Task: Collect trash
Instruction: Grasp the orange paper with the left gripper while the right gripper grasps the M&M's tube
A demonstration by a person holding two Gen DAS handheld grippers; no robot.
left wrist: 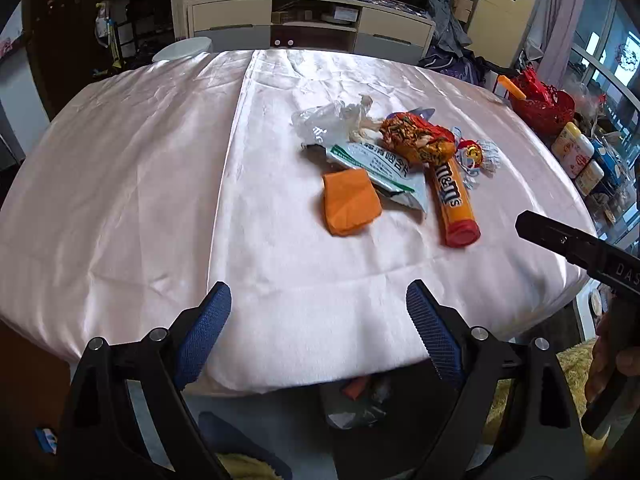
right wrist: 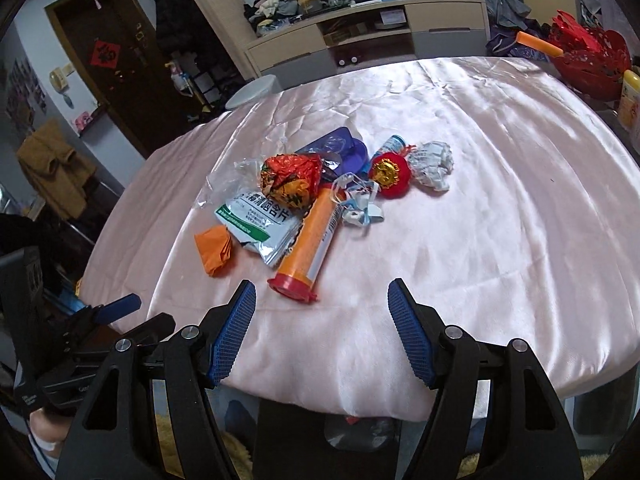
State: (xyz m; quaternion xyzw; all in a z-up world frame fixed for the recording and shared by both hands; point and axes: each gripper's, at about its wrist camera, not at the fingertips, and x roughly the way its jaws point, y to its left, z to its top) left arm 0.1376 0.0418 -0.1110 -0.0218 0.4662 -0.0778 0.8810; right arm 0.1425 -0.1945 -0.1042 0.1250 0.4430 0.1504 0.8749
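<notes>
Both wrist views, start of collection. I hold the left gripper (left wrist: 319, 330) and the right gripper (right wrist: 322, 330) near the front edge of the table (left wrist: 120, 184), each with its jaws spread wide and nothing between the blue pads; neither touches any item.

The trash lies in one loose heap on the pink satin cloth, right of centre in the left view and just ahead of the right gripper. Its members, as far as I can tell them:
- an orange M&M's tube (right wrist: 310, 236) with a red cap, lying flat, cap end toward me;
- a folded orange paper (left wrist: 350, 202), beside the tube and touching the pouch;
- a green-and-white foil pouch (right wrist: 262, 222), partly under the tube and the wrapper;
- a crumpled red-orange snack wrapper (right wrist: 290, 180) resting on top of the heap;
- a clear plastic bag (left wrist: 324, 122) at the far side;
- a small red ornament with a gold disc (right wrist: 390, 174), a crumpled white wrapper (right wrist: 432, 166) just beside it, and a purple plastic piece (right wrist: 340, 148) behind.

Below the table edge, between my grippers, a container (right wrist: 362, 432) seems to hold some scraps; its contents are too blurred to name.

Progress, by my judgement: little or nothing of the tabletop heap is cleared, and every listed piece remains to be picked up. The tube, nearest the right gripper, looks the readiest first grasp.
</notes>
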